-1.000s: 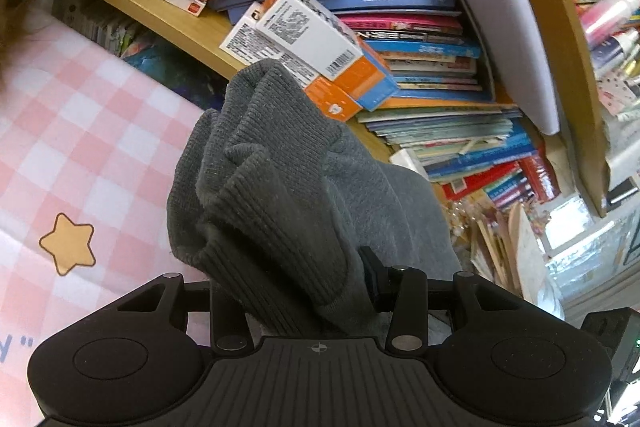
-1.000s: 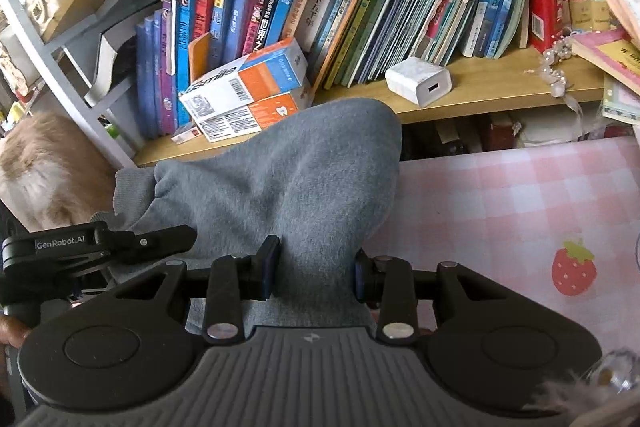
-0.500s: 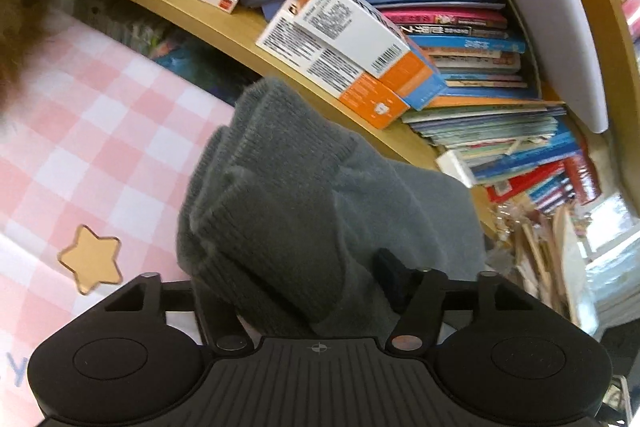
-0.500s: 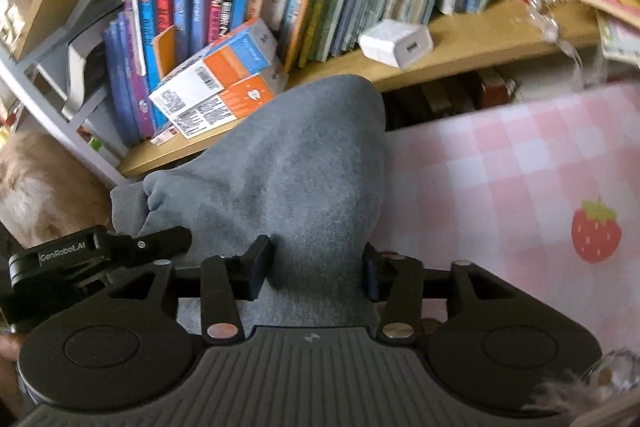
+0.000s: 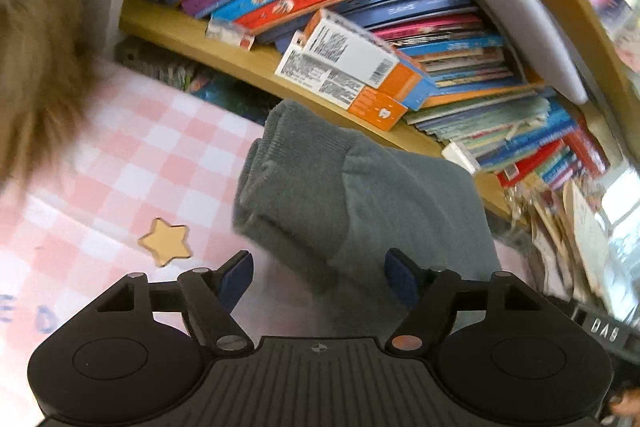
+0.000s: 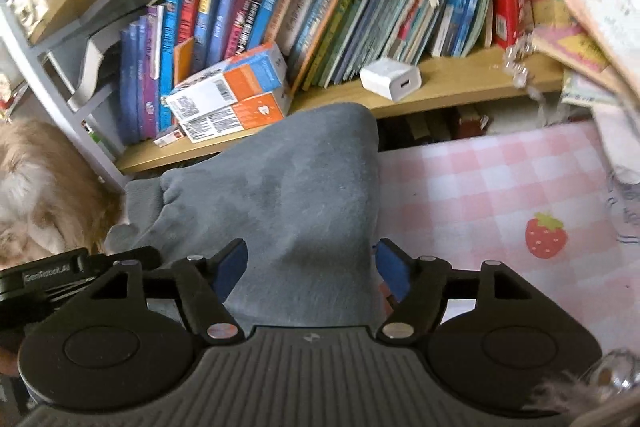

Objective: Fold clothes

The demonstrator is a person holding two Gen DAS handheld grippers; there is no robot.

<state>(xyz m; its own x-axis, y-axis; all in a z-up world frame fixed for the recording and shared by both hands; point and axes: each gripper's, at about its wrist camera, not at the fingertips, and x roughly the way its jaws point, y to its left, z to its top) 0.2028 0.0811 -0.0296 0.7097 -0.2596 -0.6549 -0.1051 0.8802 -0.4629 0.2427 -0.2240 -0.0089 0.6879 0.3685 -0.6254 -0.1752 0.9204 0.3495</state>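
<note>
My left gripper [image 5: 318,277] and right gripper [image 6: 310,269] both stand spread wide, gripping nothing; the grey garment [image 6: 280,211] lies bunched on the pink checked cloth [image 6: 480,187] below the bookshelf [image 6: 440,83]. Only the right view shows a white charger [image 6: 390,79], a strawberry print [image 6: 546,235] and "GenRobot.AI"; only the left shows a star [image 5: 166,241].

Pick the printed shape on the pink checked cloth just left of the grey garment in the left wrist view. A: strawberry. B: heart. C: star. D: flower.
C: a tan star is printed on the pink checked cloth just left of the grey garment.
</note>
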